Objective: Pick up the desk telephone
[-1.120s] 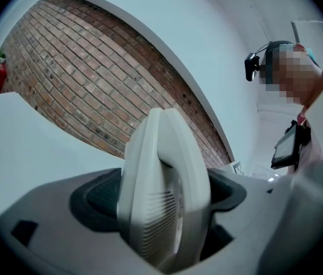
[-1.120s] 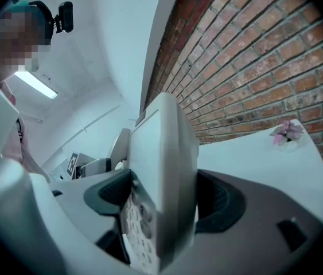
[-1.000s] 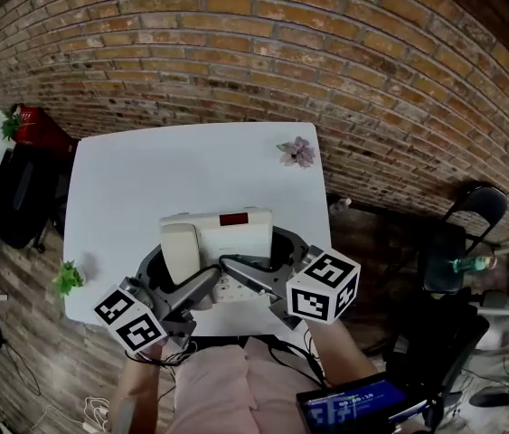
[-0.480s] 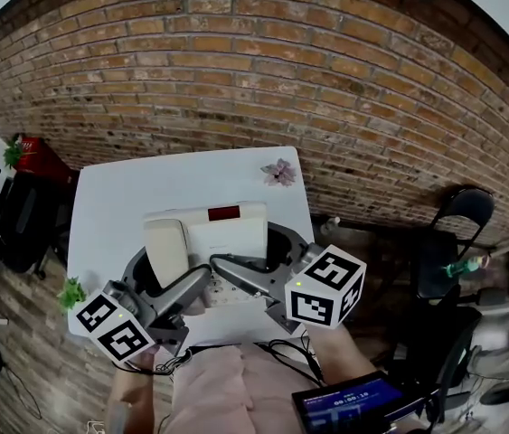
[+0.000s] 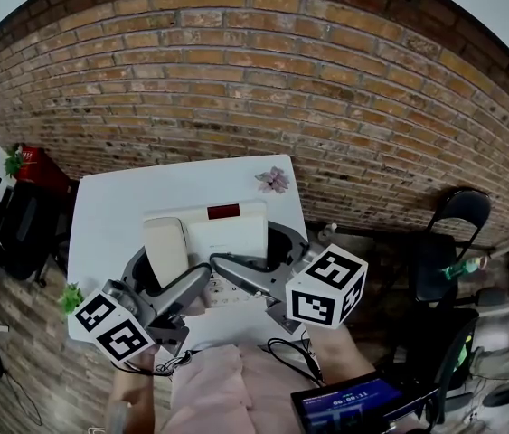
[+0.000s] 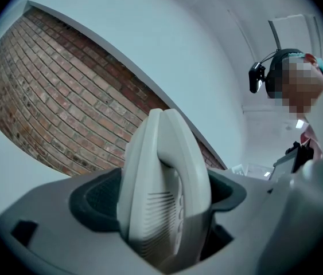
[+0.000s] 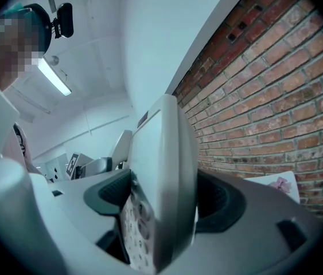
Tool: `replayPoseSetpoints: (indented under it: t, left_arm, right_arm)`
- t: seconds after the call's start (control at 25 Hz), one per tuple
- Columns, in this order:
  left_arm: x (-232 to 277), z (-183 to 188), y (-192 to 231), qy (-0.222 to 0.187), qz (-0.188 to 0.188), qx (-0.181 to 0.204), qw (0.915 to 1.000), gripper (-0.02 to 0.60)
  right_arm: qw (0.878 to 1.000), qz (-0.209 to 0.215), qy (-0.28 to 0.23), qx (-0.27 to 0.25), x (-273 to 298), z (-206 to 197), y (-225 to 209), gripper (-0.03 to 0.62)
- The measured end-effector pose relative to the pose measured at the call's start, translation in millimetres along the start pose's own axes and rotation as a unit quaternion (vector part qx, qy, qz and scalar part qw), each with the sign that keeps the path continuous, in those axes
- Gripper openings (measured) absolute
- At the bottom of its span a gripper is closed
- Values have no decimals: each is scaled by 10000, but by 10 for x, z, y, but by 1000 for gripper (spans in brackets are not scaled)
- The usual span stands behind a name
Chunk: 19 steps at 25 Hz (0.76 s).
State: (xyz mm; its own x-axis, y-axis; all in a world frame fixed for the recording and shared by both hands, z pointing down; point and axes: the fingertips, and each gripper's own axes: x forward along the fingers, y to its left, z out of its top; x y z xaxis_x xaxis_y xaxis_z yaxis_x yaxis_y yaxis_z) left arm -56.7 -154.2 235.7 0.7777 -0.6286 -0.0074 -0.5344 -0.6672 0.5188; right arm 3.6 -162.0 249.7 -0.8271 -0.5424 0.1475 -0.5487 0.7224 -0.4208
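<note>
Cream plastic, edge-on between both pairs of jaws: the desk telephone (image 5: 207, 242), taken from its two sides. Left gripper (image 5: 165, 278) clenched on the handset (image 6: 161, 182) side, apparently one jaw over the top and the other under the base. Right gripper (image 5: 259, 260) clamped about as wide on the keypad (image 7: 129, 228) side, likewise grasping the body from above and below. Telephone straight ahead of each gripper and squarely between the two, its width spanning from one to the other. Neither hand nearer; load shared about evenly. Both grippers pointing roughly level, angled inward toward each other, rolled onto their sides, marker cubes back toward the person. Apparently held clear of the white tabletop (image 5: 114, 206), visible beyond and below the jaws, pink flower (image 5: 272, 180) well ahead of the right gripper. Next move probably turning on keeping both sides at one height, lest the handset slip from its cradle.
</note>
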Motion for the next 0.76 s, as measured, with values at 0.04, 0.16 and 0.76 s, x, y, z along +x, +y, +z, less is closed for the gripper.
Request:
replayPoseSetpoints:
  t: [0.04, 0.16, 0.76]
  left_arm:
    - [4, -6, -4, 8, 8, 3, 10000, 443]
    - [20, -21, -12, 33, 34, 9, 10000, 443]
    - [36, -24, -5, 89, 88, 65, 9999, 443]
  right_arm:
    - [10000, 3, -2, 13, -6, -5, -4, 342]
    - [10000, 20, -7, 43, -21, -13, -19, 342]
    - [9999, 58, -43, 92, -15, -20, -40, 342]
